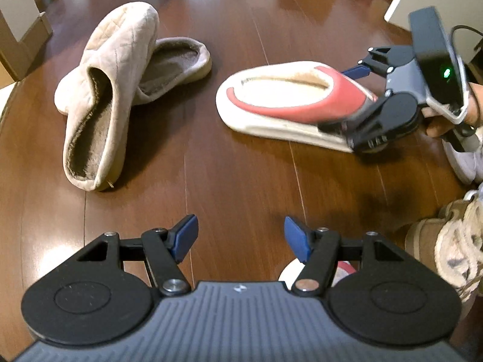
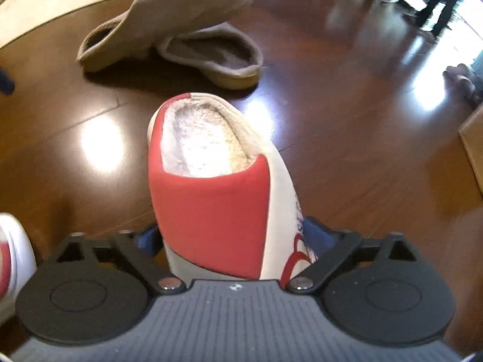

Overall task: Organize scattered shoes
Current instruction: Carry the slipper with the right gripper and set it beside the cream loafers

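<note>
The right tool point(image 2: 235, 241) is closed on the toe end of the red-and-white slipper point(image 2: 211, 181), one blue pad on each side of the upper. In the left wrist view the same slipper point(image 1: 289, 102) is seen with its sole low over the wooden floor point(image 1: 241, 181); whether the heel is touching the boards cannot be told. The left tool point(image 1: 241, 238) is held apart and empty, jaws spread, well short of any shoe.

Two beige slippers remain on the floor beyond. The upper beige slipper point(image 1: 102, 90) is laid across the lower beige slipper point(image 1: 178, 60), toe resting on it. A second red-and-white slipper point(image 2: 12, 259) is partly visible at the left edge of the right wrist view, near the right tool.

The step in hand is judged to be the carrying of the gripped slipper to its mate. For a good result:

1. The grip is to be kept firm but not crushing; the padded upper will yield, and slip is likely if pressure is reduced.
2. The slipper is to be lifted fully off the floor before it is moved sideways, so that the sole does not drag and twist in the pads.
3. The toe is to be aligned with that of the mate before release.
4. The left tool is best reserved for the crossed beige pair, the upper one being taken first.
</note>
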Action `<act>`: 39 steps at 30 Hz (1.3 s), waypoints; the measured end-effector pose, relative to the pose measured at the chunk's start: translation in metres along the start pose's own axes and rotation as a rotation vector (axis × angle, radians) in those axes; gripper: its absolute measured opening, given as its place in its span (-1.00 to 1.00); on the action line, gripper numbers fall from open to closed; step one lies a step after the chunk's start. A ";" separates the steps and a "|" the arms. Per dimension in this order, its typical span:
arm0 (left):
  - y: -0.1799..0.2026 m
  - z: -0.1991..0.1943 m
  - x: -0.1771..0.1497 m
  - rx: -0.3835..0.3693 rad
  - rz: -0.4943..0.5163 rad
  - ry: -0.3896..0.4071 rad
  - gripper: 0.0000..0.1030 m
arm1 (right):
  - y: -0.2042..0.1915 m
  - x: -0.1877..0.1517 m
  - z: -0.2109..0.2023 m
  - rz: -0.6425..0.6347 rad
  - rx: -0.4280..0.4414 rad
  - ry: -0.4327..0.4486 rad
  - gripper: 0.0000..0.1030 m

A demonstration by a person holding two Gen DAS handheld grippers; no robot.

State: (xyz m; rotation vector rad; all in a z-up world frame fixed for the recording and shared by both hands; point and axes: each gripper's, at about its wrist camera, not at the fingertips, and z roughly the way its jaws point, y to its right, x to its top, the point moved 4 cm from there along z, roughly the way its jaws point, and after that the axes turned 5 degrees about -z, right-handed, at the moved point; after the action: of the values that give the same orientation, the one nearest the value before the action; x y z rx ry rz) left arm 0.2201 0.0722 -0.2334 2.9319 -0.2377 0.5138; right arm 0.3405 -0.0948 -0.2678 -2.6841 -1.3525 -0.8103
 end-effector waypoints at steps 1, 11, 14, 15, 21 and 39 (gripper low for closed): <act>0.002 0.000 0.000 -0.002 0.004 0.000 0.28 | 0.003 -0.006 -0.005 0.067 -0.051 -0.017 0.38; 0.049 0.012 0.007 -0.045 0.079 0.001 0.28 | 0.076 -0.161 -0.081 0.783 -0.474 -0.146 0.68; 0.068 0.014 0.010 -0.068 0.112 0.004 0.28 | 0.079 -0.190 -0.092 0.839 -0.374 -0.145 0.84; 0.072 0.013 0.011 -0.071 0.121 0.007 0.28 | 0.079 -0.195 -0.098 0.822 -0.346 -0.118 0.88; 0.088 0.016 0.011 -0.072 0.147 -0.006 0.28 | 0.084 -0.207 -0.104 0.787 -0.251 -0.080 0.68; 0.086 -0.006 -0.001 -0.027 0.195 0.003 0.28 | 0.082 -0.210 -0.103 0.922 -0.410 -0.058 0.61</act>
State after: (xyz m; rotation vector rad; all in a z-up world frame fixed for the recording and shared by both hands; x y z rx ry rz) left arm 0.2021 -0.0103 -0.2173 2.8969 -0.5294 0.5360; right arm 0.2549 -0.3274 -0.2590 -3.1118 0.1675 -0.9201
